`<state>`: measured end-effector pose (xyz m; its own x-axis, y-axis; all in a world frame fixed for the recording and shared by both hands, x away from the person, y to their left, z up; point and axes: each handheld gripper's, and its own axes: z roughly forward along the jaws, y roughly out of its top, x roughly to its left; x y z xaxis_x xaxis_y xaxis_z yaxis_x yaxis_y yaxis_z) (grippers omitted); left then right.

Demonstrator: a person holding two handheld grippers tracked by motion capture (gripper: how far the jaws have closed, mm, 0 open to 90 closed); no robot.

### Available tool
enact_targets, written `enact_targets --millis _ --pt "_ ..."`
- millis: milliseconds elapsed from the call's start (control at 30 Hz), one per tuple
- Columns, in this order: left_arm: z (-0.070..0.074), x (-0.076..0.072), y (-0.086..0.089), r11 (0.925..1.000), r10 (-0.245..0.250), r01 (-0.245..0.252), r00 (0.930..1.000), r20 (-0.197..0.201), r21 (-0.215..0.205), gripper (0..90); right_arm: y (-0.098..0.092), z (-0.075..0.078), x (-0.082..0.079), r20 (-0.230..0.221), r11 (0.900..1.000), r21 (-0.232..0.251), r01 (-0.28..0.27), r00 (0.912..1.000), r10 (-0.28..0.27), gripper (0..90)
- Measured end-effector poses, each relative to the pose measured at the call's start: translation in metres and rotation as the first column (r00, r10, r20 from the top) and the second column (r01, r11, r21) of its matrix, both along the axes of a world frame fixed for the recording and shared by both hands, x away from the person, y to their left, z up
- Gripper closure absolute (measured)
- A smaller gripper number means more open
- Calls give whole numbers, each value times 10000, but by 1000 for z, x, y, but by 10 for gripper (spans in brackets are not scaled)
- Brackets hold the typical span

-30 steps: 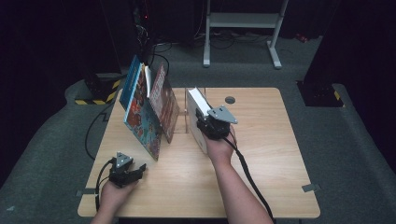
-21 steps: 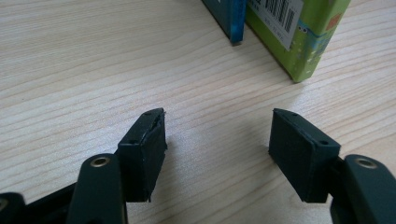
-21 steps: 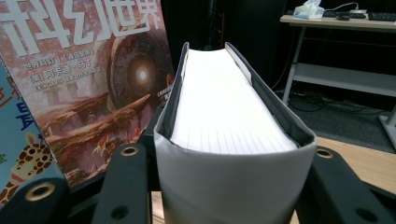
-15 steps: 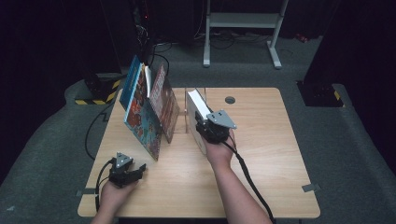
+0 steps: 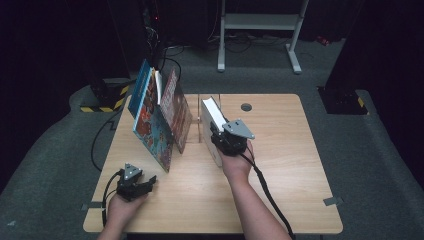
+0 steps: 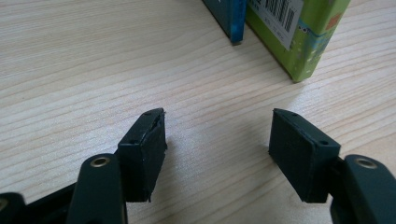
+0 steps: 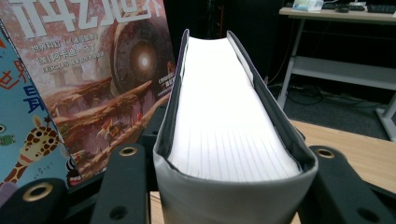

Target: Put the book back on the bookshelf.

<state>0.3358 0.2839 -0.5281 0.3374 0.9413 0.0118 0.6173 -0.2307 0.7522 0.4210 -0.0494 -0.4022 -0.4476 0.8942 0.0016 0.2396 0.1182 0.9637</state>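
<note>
Left gripper (image 5: 145,184): black, angular, with a small grey plate on top; it rests low on the near left part of the table (image 5: 280,165), well apart from the books, a cable looping behind it.
Left jaws: wide apart, with bare wood between them; the left gripper view shows matte, blocky black pads (image 6: 144,154) with brass rivets on the arms.
Table: pale wood, fine straight grain, rounded corners, a dark round hole near the far edge.
Leaning books (image 5: 150,120): thin, glossy picture books stacked at a slant on the left half of the table. The front one is blue with a cartoon giraffe, and behind it leans a rust-brown one (image 7: 100,79) with a glowing ring and pale lettering.
Corners near the left gripper: the left gripper view adds a blue book edge (image 6: 229,18) and a green corner (image 6: 308,37) with a white barcode label, both standing on the wood beyond the pads.
Book (image 5: 212,125): thick, upright on its edge at the table's middle, just right of the leaning books; it has a soft grey cover and a bright white page block.
Right gripper (image 5: 220,137): black with a grey three-cornered plate on top, its jaws clamped on the book's two covers.
Right gripper view: the curved, smooth grey spine (image 7: 233,191) fills the gap between the arms, with fine page lines running away from it.
</note>
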Motion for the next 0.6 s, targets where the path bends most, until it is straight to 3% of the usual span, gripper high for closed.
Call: enact_targets --millis 600 --pt "0 0 -1 10000 35 -35 10000 5 -43 365 -3 3 -4 -436 9999 -72 -76 9990 72 519"
